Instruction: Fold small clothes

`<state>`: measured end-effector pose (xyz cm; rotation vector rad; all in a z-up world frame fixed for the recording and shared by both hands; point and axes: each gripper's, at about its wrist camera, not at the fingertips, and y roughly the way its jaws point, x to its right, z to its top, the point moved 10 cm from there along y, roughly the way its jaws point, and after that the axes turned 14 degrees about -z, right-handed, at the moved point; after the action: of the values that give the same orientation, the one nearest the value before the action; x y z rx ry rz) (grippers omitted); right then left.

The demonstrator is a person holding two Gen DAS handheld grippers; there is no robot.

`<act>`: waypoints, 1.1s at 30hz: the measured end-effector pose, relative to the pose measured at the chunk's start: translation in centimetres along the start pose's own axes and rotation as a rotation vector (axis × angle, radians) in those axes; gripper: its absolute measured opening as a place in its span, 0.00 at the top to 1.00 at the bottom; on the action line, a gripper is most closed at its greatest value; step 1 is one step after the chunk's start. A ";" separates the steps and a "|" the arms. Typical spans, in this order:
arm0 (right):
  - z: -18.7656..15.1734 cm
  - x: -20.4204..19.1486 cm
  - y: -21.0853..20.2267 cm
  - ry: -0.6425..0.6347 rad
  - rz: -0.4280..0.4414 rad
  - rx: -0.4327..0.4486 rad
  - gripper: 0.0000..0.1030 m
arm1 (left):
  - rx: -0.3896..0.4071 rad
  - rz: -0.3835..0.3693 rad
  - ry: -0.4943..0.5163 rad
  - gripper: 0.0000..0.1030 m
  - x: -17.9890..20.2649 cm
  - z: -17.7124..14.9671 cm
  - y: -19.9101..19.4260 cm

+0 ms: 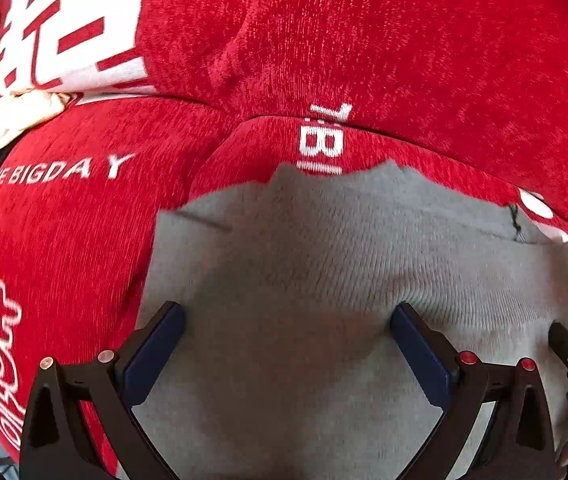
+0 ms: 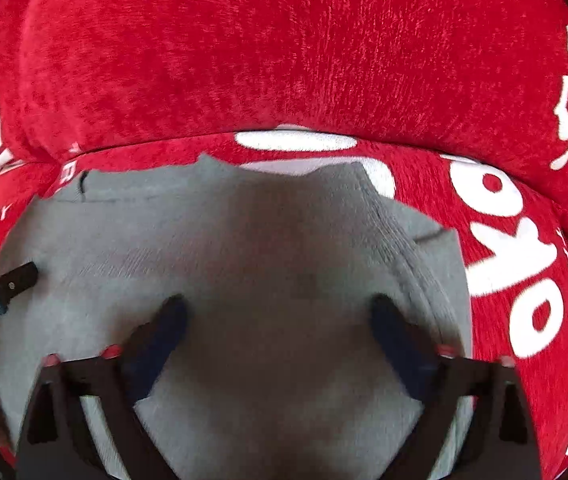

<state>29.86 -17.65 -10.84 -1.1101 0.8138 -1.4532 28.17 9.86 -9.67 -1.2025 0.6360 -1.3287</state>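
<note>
Both grippers, left (image 1: 287, 322) and right (image 2: 278, 314), gape empty above grey garment (image 1: 324, 260); red cover (image 1: 364, 40) beneath.

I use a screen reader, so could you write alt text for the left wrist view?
The open left gripper points down at a grey garment spread on a red cover with white lettering. Nothing is between its blue pads; the right gripper's tip pokes in at the right edge.

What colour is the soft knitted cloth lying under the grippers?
The knitted cloth is plain grey, clearest in the left wrist view.
</note>
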 end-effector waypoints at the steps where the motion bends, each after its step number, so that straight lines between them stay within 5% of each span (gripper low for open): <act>1: 0.2 0.2 0.0 0.011 -0.001 -0.012 0.02 | -0.012 0.003 -0.009 0.00 -0.1 0.3 -0.1; 4: 0.3 0.3 -2.4 0.127 0.035 0.002 0.02 | 0.074 -0.013 -0.053 0.00 0.5 0.5 -2.7; 7: -0.4 -2.9 -5.0 0.042 0.100 0.059 0.02 | 0.092 -0.092 0.019 0.00 3.4 -1.3 -4.1; 12: -2.3 -5.6 -4.5 -0.094 0.013 0.082 0.02 | 0.108 0.026 0.108 0.01 3.5 -3.4 -4.1; 17: -2.0 -3.9 -2.4 -0.045 0.011 0.062 0.02 | 0.078 -0.048 0.053 0.01 1.2 -4.0 -2.8; 23: -2.3 -2.1 -4.4 0.002 -0.059 0.064 0.02 | 0.098 -0.042 0.058 0.01 0.9 -5.1 -5.1; 28: -5.0 -3.2 -6.7 -0.082 -0.050 0.107 0.02 | 0.115 -0.080 0.073 0.01 1.0 -7.3 -6.6; 33: -7.8 -1.2 -6.3 -0.035 -0.026 0.082 0.02 | 0.120 -0.071 0.091 0.01 -0.1 -9.5 -6.7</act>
<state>20.38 -16.00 -7.85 -1.0843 0.7119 -1.4718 17.04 8.39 -6.64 -1.0807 0.5741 -1.4669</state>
